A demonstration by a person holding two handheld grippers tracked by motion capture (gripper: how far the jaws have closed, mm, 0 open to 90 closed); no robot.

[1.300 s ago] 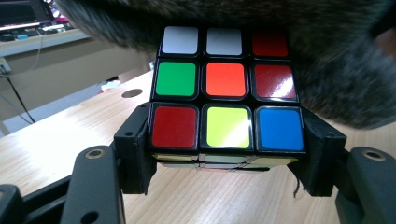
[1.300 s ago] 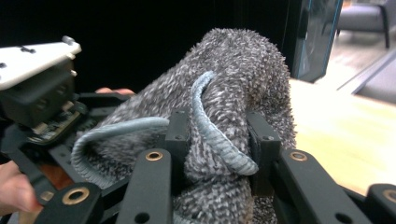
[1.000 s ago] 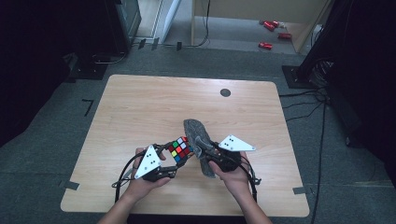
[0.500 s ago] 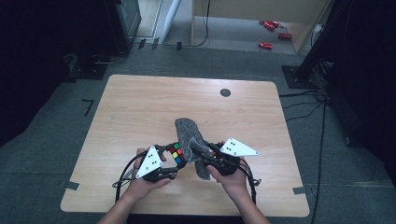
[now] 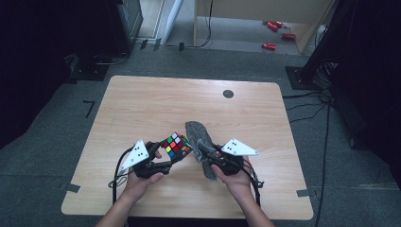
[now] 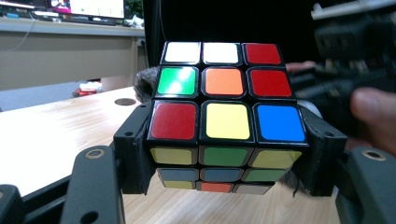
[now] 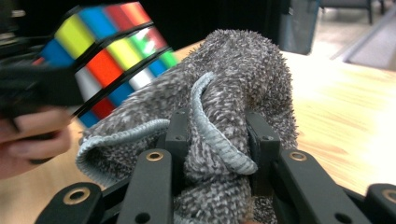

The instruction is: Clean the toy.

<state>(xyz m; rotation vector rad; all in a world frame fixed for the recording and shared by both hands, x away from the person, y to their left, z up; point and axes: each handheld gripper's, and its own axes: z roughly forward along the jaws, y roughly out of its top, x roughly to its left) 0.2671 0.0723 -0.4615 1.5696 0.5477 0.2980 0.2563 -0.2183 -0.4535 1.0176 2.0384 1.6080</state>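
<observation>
- The left gripper point(image 5: 166, 158) sat near the front edge of the wooden table point(image 5: 142, 109), held in the person's left hand point(image 5: 139, 182), with its grey three-cornered plate tilted up on its outer side.
- Its jaws were pinched tight on a puzzle cube point(image 5: 176, 144); in the left gripper view the black pads pressed against the lower layers of the puzzle cube point(image 6: 223, 116) from both sides.
- The cube was raised off the tabletop and tilted, its coloured faces turned up and toward the camera.
- Just right of the cube, and touching or nearly touching it, was a grey fuzzy cloth point(image 5: 201, 139), bunched into an upright wad.
- The right gripper point(image 5: 208, 156), held in the person's right hand point(image 5: 236, 182), had its jaws clamped on that cloth; in the right gripper view the cloth point(image 7: 233, 93) bulged between and above the pads, a pale hemmed edge looping over them.
- Farther back on the table lay a small dark round disc point(image 5: 228, 93), well apart from both grippers.
</observation>
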